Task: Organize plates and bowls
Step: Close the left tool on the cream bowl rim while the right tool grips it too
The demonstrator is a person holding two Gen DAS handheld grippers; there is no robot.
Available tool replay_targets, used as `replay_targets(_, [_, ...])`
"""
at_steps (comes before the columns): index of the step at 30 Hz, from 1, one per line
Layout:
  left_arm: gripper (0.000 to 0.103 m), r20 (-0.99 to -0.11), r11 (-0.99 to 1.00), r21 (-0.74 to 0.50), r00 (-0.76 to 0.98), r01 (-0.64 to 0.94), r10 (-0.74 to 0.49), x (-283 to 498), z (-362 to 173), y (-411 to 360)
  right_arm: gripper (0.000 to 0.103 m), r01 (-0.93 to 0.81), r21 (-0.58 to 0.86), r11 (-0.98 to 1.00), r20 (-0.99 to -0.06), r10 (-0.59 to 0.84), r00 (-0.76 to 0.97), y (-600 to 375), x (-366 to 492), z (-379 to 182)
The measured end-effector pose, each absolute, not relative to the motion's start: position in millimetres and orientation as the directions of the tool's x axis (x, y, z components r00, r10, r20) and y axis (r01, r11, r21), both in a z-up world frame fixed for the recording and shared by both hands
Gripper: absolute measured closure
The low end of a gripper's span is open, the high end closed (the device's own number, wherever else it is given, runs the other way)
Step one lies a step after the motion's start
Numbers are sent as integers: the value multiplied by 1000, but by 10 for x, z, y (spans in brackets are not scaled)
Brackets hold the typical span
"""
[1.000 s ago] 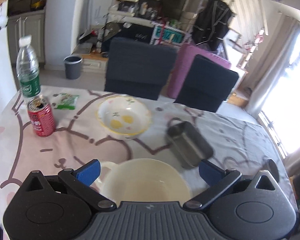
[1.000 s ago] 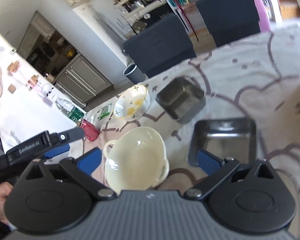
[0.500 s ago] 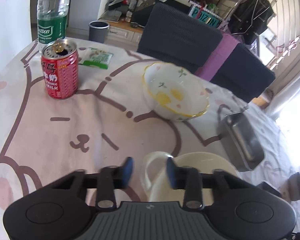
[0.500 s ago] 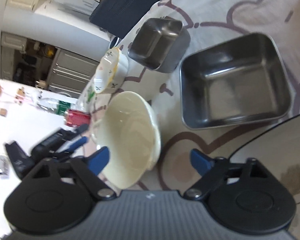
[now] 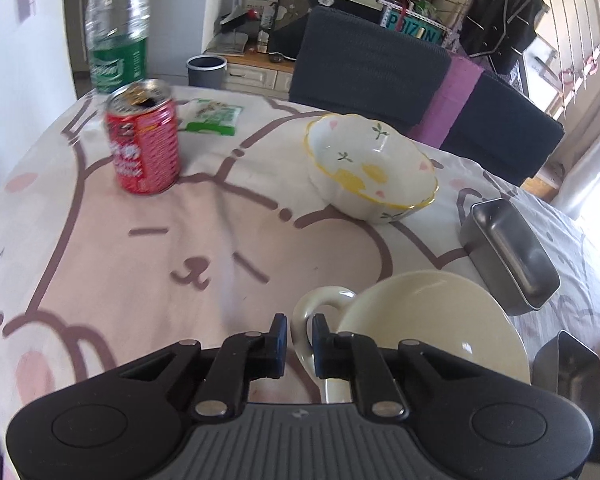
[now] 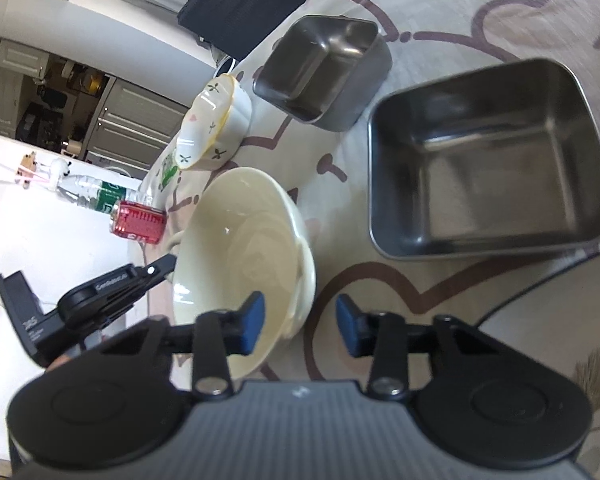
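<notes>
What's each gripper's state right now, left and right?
Left gripper: jaws have just been closing, now shut on the cream bowl by its loop handle.
Right gripper: jaws have just been closing around the bowl's other handle, not yet pressing.

We have brought both tongs down to the cream bowl (image 5: pixel 432 332), the left tongs (image 5: pixel 298 344) having just closed on its loop handle (image 5: pixel 306 320) at nine o'clock, the right tongs (image 6: pixel 300 322) having just been closing around its three o'clock rim.
</notes>
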State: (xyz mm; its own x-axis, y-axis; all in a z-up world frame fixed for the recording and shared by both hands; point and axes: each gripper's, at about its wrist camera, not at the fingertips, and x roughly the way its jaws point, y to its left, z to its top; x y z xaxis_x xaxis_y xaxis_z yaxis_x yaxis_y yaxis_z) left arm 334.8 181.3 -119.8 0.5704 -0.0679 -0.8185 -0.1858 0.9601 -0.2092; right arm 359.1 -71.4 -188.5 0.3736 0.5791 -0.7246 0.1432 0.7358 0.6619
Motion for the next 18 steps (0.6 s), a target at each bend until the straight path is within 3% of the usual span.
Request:
replay_targets(2, [88,-819,954,-223,569,-201,-72,3245,-1199,1880,72,115,646,755,-729,564,389,-680,3642,-1877])
replay_targets(7, [87,-822,938,-253,564,-236,-79,3002,-1201,2001,80,49,616,787,-731,547,408,-615,3781,-1841])
replay_targets(12, [88,-814,910,-311,571,-275,-105,2879,-1180,2103,80,-34,604,796,-715,560,418,-514,3913,-1809])
replay_targets(13, [86,-807,901,-329,579,-282,-113,2863,-1159,2125,77,-45,598,800,-714,558,423,-500,3940,-1799])
replay_targets(16, [62,-787,867,-396,598,-303,-150,2855,-1136,2181,73,-86,572,816,-716,547,433,-454,4044,-1780])
replay_targets(18, [61,-791,870,-393,591,-297,-156,2887,-1146,2154,73,-118,543,831,-726,536,432,-404,4111,-1782])
